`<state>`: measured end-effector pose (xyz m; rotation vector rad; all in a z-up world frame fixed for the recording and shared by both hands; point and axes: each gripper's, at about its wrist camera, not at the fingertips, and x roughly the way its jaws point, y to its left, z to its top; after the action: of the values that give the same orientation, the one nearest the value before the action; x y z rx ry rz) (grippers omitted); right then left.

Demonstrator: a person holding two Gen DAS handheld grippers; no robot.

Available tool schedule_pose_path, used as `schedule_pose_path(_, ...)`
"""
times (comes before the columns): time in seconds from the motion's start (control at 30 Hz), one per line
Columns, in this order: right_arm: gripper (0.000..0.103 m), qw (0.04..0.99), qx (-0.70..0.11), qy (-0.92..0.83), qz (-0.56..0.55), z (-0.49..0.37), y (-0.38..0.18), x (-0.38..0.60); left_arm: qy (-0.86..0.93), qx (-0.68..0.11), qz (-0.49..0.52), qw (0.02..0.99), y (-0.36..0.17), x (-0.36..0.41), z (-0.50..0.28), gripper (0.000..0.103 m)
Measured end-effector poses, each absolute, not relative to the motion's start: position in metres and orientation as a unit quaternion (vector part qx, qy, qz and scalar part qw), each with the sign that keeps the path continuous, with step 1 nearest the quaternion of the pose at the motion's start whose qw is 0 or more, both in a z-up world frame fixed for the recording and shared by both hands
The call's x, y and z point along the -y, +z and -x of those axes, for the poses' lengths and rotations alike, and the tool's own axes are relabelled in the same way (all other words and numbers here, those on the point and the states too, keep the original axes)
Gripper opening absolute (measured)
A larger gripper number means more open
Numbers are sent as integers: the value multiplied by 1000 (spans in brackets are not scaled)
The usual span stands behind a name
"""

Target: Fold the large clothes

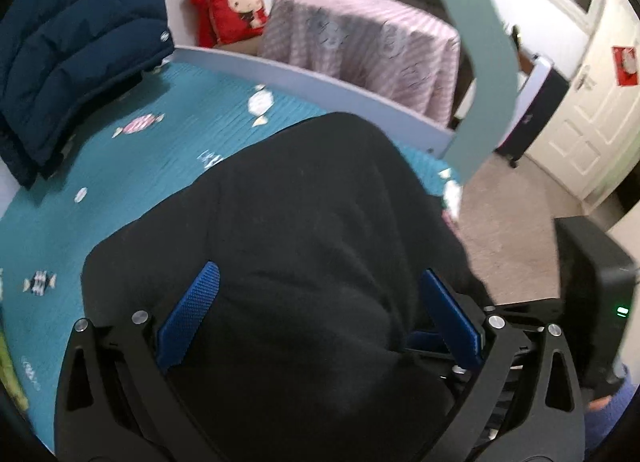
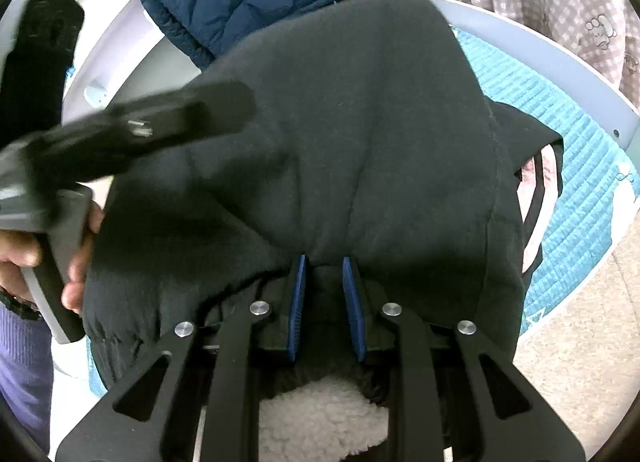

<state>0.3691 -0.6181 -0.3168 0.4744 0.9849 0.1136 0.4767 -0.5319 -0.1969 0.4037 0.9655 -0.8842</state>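
We see the black garment lying bunched on the teal bedspread, reaching toward the bed's pale footboard; the right wrist view shows the same black garment with a white fleecy lining at its near edge. Our left gripper has its blue pads spread wide, with a mound of the dark cloth swelling up between them. Our right gripper has its fingers close together, pinching a fold of the garment at the near hem. In that right view the other gripper's body crosses over the cloth from the left, held by a bare hand.

Beyond the garment on the bedspread lies a navy puffer jacket. Past the footboard stand a red cushion with a cartoon face and a pink-grey patterned cloth draped over something. To the right of the footboard we see a white door.
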Motion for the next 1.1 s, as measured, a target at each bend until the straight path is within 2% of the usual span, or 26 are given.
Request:
schedule_pose_path(0.2, 20, 855, -469, 51, -217, -373, -315, 608, -339, -446, -273, 782, -227, 533, -487, 99)
schedule_pose_path(0.3, 19, 857, -470, 43, -207, -369, -311, 598, -346, -441, -263, 785, -222, 525, -490, 99)
schedule_pose_path(0.47, 20, 868, -447, 26, -212, -361, -297, 596, -397, -365, -203, 817, -185, 496, -467, 99)
schedule_pose_path(0.6, 20, 874, -441, 10, -205, -344, -289, 600, -403, -336, -164, 836, -163, 461, -449, 99)
schedule_pose_path(0.7, 25, 875, -441, -15, -199, -335, -284, 604, -378, -339, -142, 850, -158, 418, -443, 99)
schedule_pose_path(0.8, 38, 875, -442, -39, -196, -339, -281, 606, -362, -346, -124, 857, -160, 378, -437, 99)
schedule_pose_path(0.97, 43, 874, -442, -51, -196, -338, -282, 610, -327, -378, -89, 861, -176, 312, -430, 99)
schedule_pose_path(1.1, 51, 871, -444, -78, -193, -339, -278, 611, -309, -394, -78, 862, -188, 270, -419, 99)
